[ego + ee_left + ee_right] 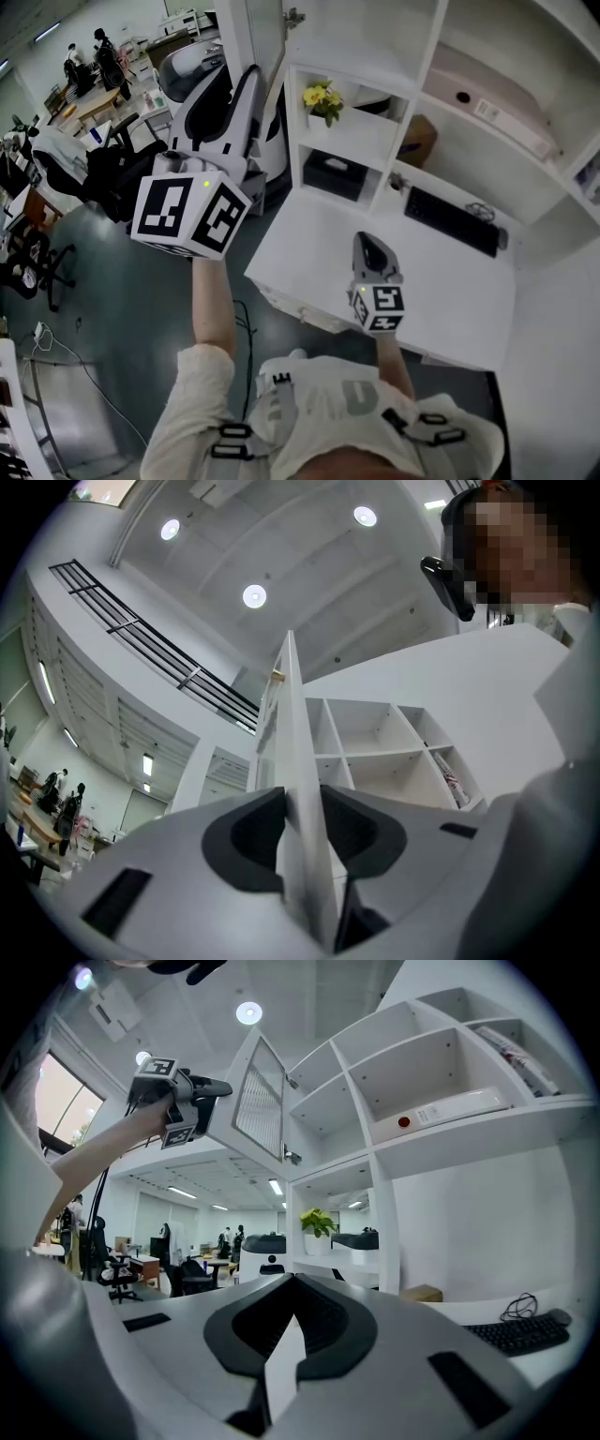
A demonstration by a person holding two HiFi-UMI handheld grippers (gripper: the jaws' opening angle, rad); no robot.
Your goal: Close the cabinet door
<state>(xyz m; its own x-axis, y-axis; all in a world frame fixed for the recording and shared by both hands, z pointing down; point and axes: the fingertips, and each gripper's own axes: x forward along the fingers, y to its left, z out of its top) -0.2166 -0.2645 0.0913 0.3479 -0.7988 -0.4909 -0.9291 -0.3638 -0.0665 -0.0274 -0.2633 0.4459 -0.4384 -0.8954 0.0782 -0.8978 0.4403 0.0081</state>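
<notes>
Cabinet door (265, 37) hangs open at upper left-centre, its edge pinched by my left gripper (302, 794), jaws hidden in head view, one office chair (220, 112) beneath, then one potted plant (322, 98), my right gripper (373, 246) closed empty, one keyboard (452, 220).

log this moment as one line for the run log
left gripper: shut on edge of cabinet door | right gripper: shut, empty | cabinet door: open, not yet closed
</notes>
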